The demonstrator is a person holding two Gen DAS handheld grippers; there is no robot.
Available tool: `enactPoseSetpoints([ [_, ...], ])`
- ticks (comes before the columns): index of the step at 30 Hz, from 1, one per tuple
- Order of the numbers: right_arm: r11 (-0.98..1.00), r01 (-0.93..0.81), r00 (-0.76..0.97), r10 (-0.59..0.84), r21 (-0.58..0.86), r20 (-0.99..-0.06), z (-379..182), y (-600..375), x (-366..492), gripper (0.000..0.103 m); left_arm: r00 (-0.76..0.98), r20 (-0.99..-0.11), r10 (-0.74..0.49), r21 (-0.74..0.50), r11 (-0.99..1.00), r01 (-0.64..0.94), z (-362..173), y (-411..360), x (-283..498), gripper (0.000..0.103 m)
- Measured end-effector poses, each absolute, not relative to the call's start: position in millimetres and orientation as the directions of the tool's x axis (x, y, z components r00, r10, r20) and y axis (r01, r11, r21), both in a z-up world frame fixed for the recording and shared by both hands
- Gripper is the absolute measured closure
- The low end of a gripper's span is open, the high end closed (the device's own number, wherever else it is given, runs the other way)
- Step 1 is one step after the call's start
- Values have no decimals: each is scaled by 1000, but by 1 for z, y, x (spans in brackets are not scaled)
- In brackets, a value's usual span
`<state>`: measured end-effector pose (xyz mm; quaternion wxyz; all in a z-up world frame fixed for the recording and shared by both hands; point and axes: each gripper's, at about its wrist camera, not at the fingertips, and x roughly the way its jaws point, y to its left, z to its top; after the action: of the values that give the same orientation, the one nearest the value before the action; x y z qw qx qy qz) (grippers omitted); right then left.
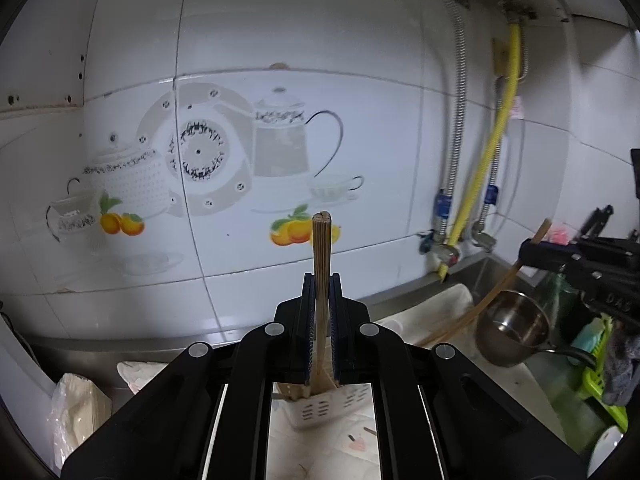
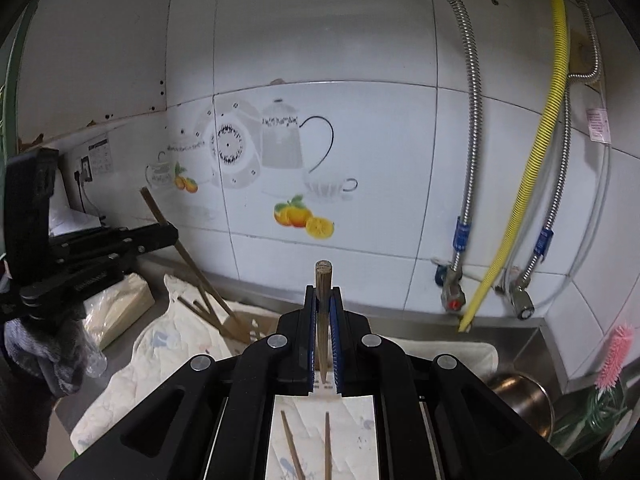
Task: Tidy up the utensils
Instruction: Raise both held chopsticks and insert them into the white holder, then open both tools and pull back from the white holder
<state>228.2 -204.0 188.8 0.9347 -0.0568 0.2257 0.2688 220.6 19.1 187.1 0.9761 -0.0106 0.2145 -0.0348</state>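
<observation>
Your left hand-held gripper (image 1: 321, 280) is clamped on a chopstick (image 1: 321, 264) that stands up between its jaws, above the white slotted utensil holder (image 1: 320, 408) on the cloth-covered table (image 1: 440, 312). Your right hand-held gripper (image 2: 322, 292) is likewise clamped on another chopstick (image 2: 322, 300), while two loose chopsticks (image 2: 294, 448) lie on the cloth below it.

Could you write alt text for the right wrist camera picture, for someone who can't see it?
The right gripper is shut on a wooden chopstick that points up toward a white tiled wall with a teapot decal. At left, the left gripper holds another chopstick. Two more chopsticks lie on a cloth below.
</observation>
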Motion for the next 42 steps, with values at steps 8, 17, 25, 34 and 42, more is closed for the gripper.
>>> enactPoseSetpoints([
  [8, 857, -513, 754, 476, 46, -452, 181, -191, 262, 97, 870, -490, -53, -38, 998, 40, 154, 29, 243, 97],
  [17, 864, -496, 723, 466, 86, -510, 143, -181, 292, 96, 838, -543, -52, -27, 999, 45, 130, 28, 253, 97],
  [25, 870, -477, 699, 459, 120, -548, 119, -181, 307, 96, 832, -551, -57, -33, 998, 47, 126, 28, 254, 96],
  [34, 873, -473, 703, 457, 121, -545, 120, -181, 306, 95, 846, -530, -61, -31, 998, 52, 133, 28, 245, 89],
  [42, 881, -464, 758, 449, 92, -473, 140, -198, 269, 87, 880, -470, -71, -50, 997, 54, 148, 28, 206, 72],
])
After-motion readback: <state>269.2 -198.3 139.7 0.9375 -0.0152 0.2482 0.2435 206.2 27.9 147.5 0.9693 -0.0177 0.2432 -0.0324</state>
